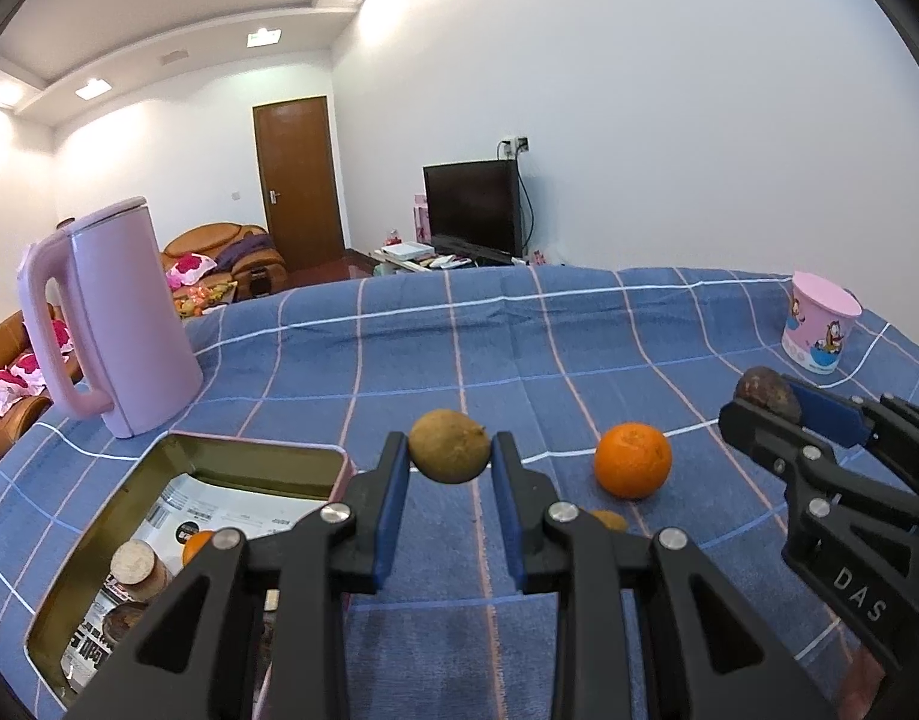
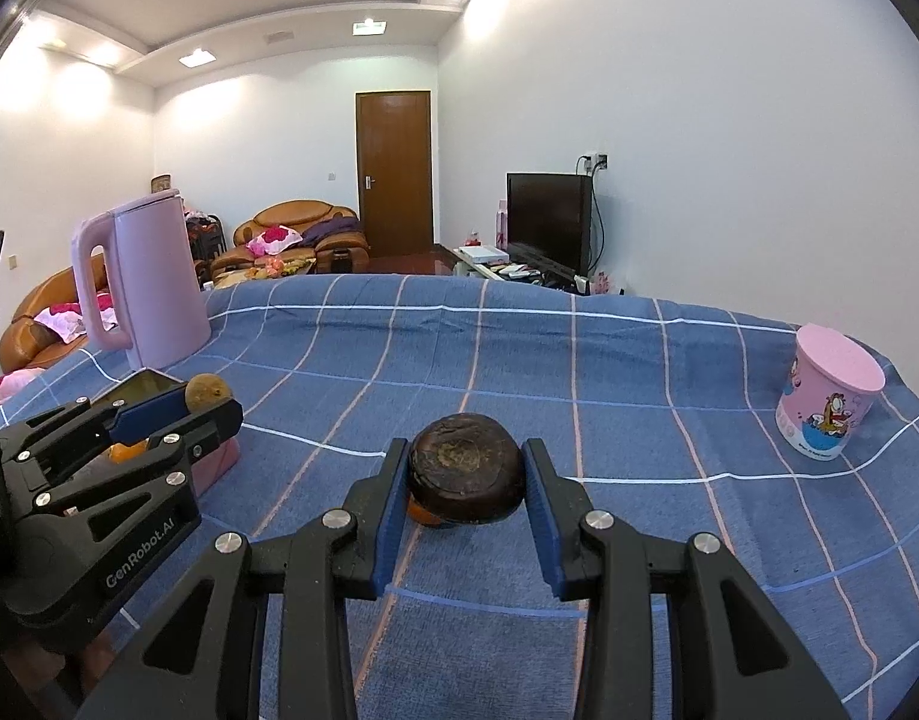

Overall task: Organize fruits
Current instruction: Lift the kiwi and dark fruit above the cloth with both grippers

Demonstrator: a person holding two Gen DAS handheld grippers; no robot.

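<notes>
Blue checked cloth (image 1: 519,336) bears kettle (image 1: 123,324), tin (image 1: 177,468), orange (image 1: 632,461), cup (image 1: 819,324).

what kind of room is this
Most likely a home living room: brown leather sofas with pink cushions, a black flat-screen television on a low stand, and a brown wooden door.

Each camera sits just behind its own tongs and looks forward along the two fingers, low and close over the blue checked cloth (image 1: 459,348). The left camera sees the right tongs (image 1: 759,414) off to its right side. The right camera sees the left tongs (image 2: 210,405) off to its left side. Both views show the pink kettle (image 1: 129,324), the pink cup (image 2: 828,402) and the far door (image 2: 393,174).
</notes>
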